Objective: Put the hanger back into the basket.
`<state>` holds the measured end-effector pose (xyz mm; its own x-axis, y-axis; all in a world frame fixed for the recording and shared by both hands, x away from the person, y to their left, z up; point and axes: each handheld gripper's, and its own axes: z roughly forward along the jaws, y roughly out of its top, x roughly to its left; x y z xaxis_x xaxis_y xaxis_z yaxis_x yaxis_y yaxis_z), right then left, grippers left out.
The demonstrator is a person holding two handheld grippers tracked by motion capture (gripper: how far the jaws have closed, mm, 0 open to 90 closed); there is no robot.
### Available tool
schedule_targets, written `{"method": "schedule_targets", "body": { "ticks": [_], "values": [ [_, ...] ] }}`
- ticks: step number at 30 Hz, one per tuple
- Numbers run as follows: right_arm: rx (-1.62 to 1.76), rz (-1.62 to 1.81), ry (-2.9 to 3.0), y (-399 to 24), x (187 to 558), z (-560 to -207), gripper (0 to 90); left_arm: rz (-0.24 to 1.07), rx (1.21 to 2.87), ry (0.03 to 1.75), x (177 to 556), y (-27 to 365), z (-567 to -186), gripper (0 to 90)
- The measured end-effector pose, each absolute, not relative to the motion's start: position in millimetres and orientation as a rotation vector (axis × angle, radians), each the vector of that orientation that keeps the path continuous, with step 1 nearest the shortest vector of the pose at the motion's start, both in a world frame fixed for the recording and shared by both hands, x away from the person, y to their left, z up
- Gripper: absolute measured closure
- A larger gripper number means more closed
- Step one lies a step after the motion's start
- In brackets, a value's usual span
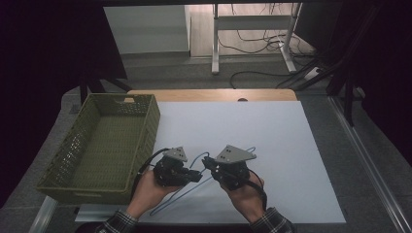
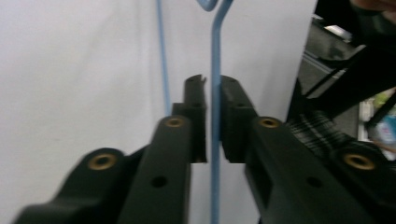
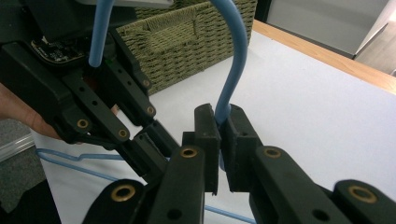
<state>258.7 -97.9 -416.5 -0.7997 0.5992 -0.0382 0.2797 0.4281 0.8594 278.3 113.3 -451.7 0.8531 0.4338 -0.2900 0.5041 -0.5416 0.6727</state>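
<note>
A blue wire hanger lies low over the white mat, held between the two hands. My left gripper points right and is shut on a straight run of the hanger's wire, which passes between its pads. My right gripper points left toward it. In the right gripper view its jaws are shut on the base of the curved hook. The left gripper sits close by, almost tip to tip with it.
A green woven basket stands empty on the mat's left side, close to the left hand; it also shows behind the grippers. A wooden table edge runs along the back. A dark rail borders the right.
</note>
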Motion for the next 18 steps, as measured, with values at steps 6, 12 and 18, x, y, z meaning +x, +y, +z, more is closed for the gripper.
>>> {"method": "schedule_targets", "body": {
  "ticks": [6, 12, 18],
  "values": [
    [0.739, 1.316, 2.36, -98.7, 258.3, -417.9, 84.8, -0.165, 2.216, 0.683, 279.6, 113.0, -453.3, 87.3],
    [0.766, 1.366, 2.38, -108.9, 261.3, -415.7, 73.4, -0.209, 2.162, 0.72, 284.4, 121.0, -450.3, 87.5],
    [0.802, 1.361, 2.386, -132.2, 257.3, -413.7, 58.8, -0.234, 2.102, 0.765, 290.1, 135.9, -441.6, 87.5]
  ]
}}
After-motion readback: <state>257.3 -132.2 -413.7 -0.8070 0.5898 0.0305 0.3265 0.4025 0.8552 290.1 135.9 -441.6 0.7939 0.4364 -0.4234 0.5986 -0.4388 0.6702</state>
